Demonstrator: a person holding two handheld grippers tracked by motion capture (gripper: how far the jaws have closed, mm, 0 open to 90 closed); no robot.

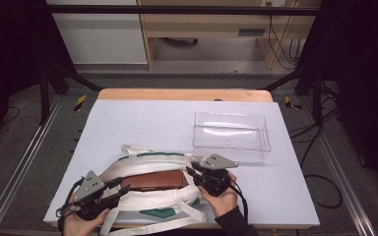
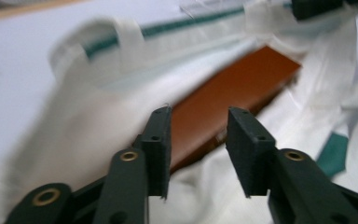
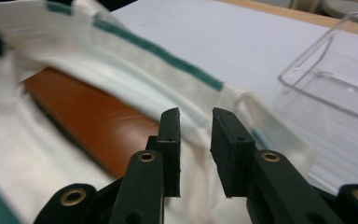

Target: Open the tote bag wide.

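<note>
Both tongs (image 1: 123, 189) (image 1: 191, 171) sit spread, pinching nothing.
Your floppy bag (image 1: 152, 199) slips easily; grab its rim, or that stiff brown wallet (image 1: 153, 180).

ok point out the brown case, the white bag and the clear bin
brown case (image 1: 153, 180), high view, middle of its top face
white bag (image 1: 172, 199), high view, near fabric edge below the case
clear bin (image 1: 230, 145), high view, front wall

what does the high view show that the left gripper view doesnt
High view alone: the whole clear plastic bin on the white table, apart from the bag, and both hands with the left gripper and right gripper at the bag's two ends. Left gripper view alone: its own parted jaws close up, nothing between them. Shared: the white tote bag and the brown wallet inside it.
</note>
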